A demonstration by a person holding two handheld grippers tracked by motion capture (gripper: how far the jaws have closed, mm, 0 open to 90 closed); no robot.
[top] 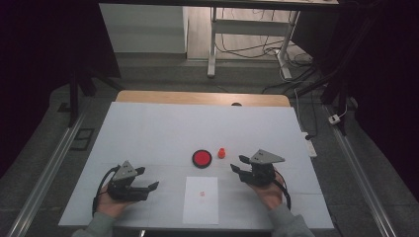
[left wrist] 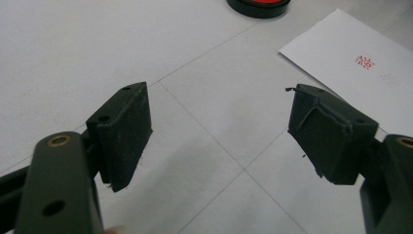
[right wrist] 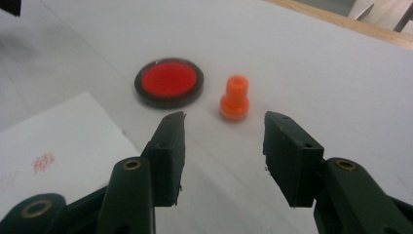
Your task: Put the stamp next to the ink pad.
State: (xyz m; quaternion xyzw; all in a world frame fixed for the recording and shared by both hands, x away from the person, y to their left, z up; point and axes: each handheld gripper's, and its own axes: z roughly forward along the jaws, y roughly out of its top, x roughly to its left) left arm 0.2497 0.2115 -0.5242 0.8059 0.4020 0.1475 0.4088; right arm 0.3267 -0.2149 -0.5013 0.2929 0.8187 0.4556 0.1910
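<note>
Red ink fills round pad (right wrist: 168, 83); orange stamp (right wrist: 234, 98) stands beside it

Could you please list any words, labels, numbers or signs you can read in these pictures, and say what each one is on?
Red stamped mark on the paper: too blurred to read; it looks like a small red seal print.
Fainter mark beside it: too pale to read.
Ink pad, orange stamp, table: no text.

Surfaces before you

Your orange stamp (right wrist: 234, 99) looks smooth glossy plastic; ink pad (right wrist: 168, 83) glossy-rimmed, matt red; paper sheet (top: 201, 200) matt white; table (top: 148, 133) smooth matt; 2 gripper pads (left wrist: 125, 134) rough, frayed.
</note>
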